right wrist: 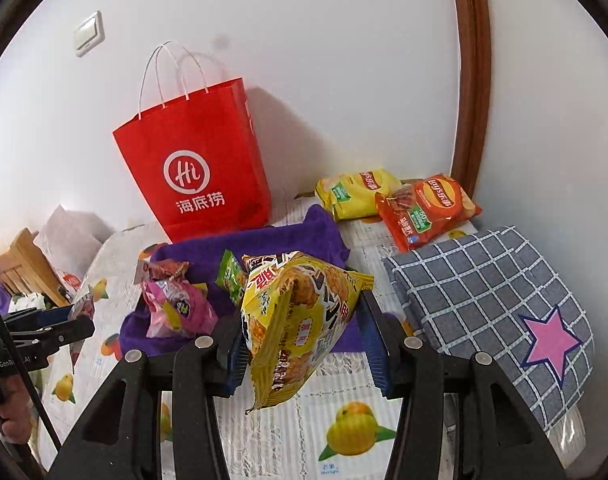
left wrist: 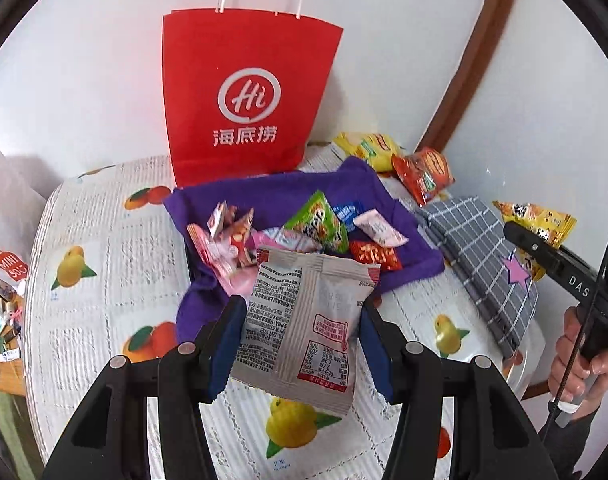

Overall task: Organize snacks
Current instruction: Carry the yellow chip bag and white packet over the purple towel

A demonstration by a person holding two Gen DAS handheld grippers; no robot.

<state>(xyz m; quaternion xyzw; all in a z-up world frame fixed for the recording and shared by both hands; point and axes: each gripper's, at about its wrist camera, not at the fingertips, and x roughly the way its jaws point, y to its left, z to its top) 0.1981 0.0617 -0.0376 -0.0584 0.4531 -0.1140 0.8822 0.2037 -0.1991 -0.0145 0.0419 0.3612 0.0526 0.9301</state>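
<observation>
Left wrist: jaws clamp grey sachet (left wrist: 304, 320), hiding purple cloth (left wrist: 272, 196); right jaws clamp yellow packet (right wrist: 300, 320).

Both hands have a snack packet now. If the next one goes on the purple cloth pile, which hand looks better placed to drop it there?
Probably left. Its silver packet hangs right at the purple cloth, near the pile. The right's yellow packet also faces it, with the grey checked cloth alongside.

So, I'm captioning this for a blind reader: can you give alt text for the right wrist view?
The right claw grips a yellow snack packet above a fruit-print tablecloth. Behind it, small snacks lie on a purple cloth before a red paper bag; a grey checked cloth lies to the right.
</observation>
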